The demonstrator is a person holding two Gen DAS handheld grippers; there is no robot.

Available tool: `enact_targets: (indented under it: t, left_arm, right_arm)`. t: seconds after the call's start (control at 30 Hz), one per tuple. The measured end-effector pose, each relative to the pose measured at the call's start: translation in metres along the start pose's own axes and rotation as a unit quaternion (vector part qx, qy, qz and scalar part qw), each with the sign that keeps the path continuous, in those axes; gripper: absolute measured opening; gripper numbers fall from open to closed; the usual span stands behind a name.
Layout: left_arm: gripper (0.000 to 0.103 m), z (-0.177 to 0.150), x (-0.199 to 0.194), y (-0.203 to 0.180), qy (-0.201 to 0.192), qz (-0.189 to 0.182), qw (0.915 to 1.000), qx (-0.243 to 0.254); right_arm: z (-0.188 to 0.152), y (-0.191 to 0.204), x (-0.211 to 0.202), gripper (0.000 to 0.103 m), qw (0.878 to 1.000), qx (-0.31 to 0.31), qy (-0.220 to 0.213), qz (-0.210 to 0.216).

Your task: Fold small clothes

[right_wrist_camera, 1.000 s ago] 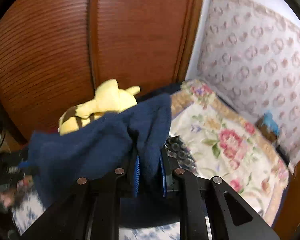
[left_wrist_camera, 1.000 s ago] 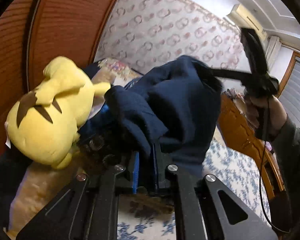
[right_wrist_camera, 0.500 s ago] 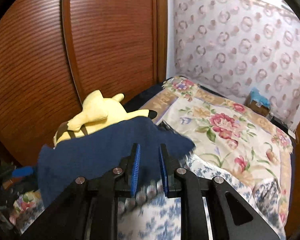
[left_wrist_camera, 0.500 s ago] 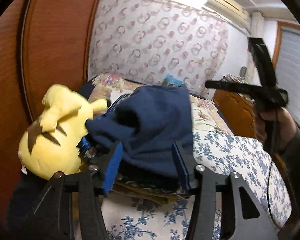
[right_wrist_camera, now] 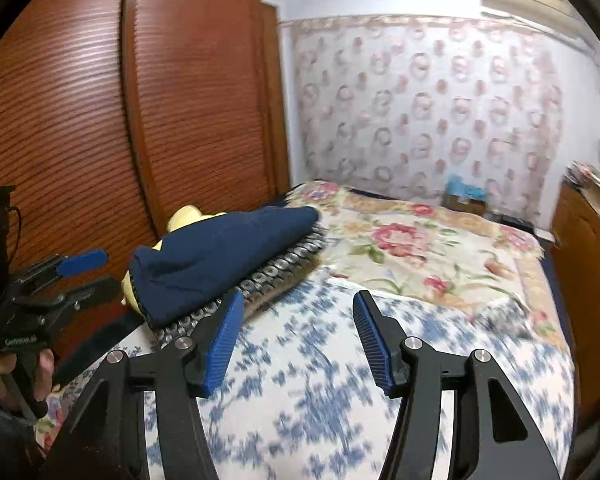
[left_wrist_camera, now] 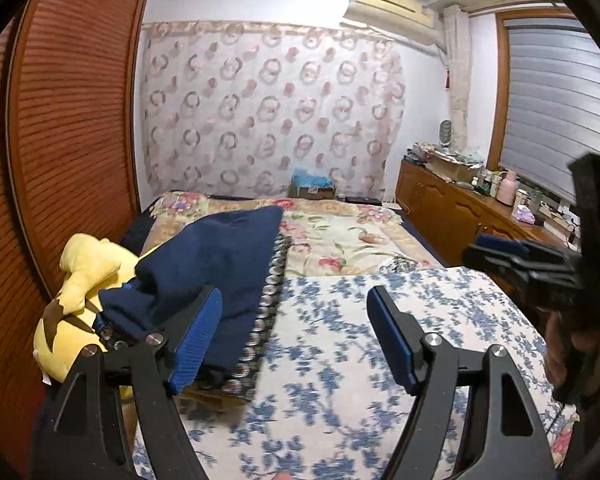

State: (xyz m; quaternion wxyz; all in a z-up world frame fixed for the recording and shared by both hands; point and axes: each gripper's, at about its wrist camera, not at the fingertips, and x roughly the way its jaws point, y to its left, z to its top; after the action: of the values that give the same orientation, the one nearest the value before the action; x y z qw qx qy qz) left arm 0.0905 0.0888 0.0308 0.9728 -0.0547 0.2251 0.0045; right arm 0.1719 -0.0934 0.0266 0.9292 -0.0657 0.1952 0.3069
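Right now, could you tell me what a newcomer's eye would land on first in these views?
Probably the dark navy fleece garment, heaped at the bed's left edge against a bright yellow plush toy by the reddish slatted wardrobe doors. Next, both blue-padded grippers, left gripper and right gripper, jaws opening with nothing between them, above the blue-and-white floral bedcover.

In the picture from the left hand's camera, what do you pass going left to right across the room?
Wooden wardrobe door → yellow plush toy → navy garment → flowered quilt → wooden sideboard → right gripper.
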Motion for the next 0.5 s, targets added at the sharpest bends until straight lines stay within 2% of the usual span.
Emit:
enact_targets:
  t: [0.3, 0.5]
  left_arm:
    - [0.076, 0.0, -0.025, -0.057, -0.011, 0.006, 0.9992, 0.038]
    - [0.076, -0.006, -0.035, -0.083, -0.012, 0.008, 0.999, 0.041]
  right_arm:
    - [-0.039, 0.002, -0.09, 0.059, 0.995, 0.052, -0.041, -0.076]
    - [-0.049, 0.021, -0.111, 0.059, 0.991, 0.061, -0.057, -0.1]
